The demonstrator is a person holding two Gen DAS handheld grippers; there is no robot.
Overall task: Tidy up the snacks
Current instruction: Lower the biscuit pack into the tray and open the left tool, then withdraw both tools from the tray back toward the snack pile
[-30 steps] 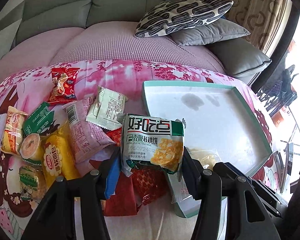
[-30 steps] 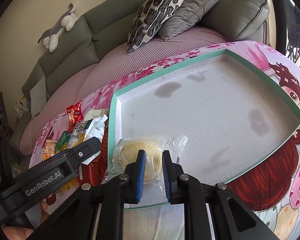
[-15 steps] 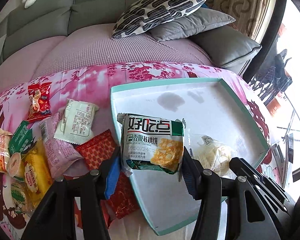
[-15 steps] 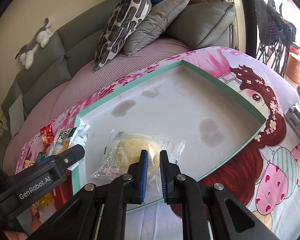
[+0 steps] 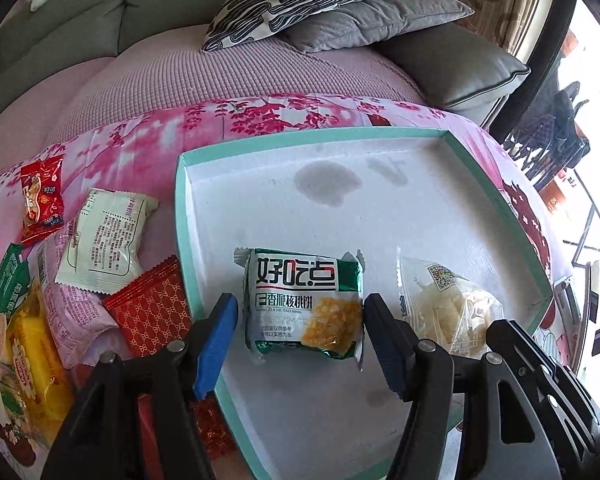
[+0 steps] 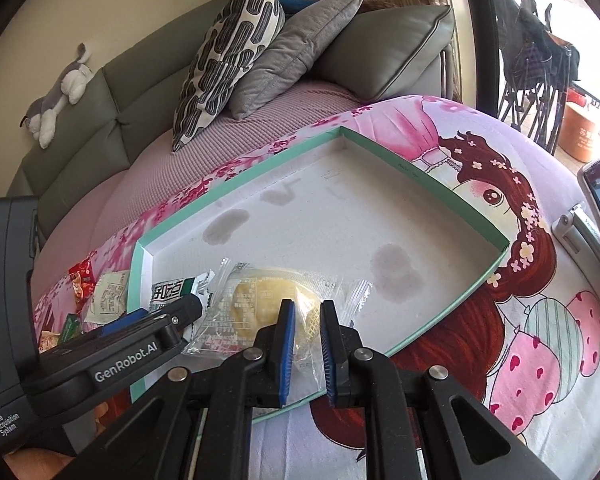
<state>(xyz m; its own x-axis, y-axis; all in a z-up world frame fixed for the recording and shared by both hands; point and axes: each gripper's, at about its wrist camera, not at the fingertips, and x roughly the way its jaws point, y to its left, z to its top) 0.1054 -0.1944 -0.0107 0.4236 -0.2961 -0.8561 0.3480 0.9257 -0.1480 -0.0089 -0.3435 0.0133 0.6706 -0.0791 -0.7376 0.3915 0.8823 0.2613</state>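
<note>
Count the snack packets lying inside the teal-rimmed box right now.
2. The green walnut-cookie packet lies near the box's left wall; the clear-wrapped pastry lies just right of it. None appears hidden.

My right finger [image 5: 384, 344] hides the edge of the clear bun pack [image 5: 452, 312]. The red pack [image 5: 152, 312] slips under my left finger at 7 o'clock. The yellow pack [image 5: 32, 344] is cut off at 8 o'clock. In my right view, my left gripper [image 6: 172, 320] covers most of the green pack [image 6: 176, 290]. The small packs [image 6: 100, 296] at 9 o'clock are too tiny to read.
</note>
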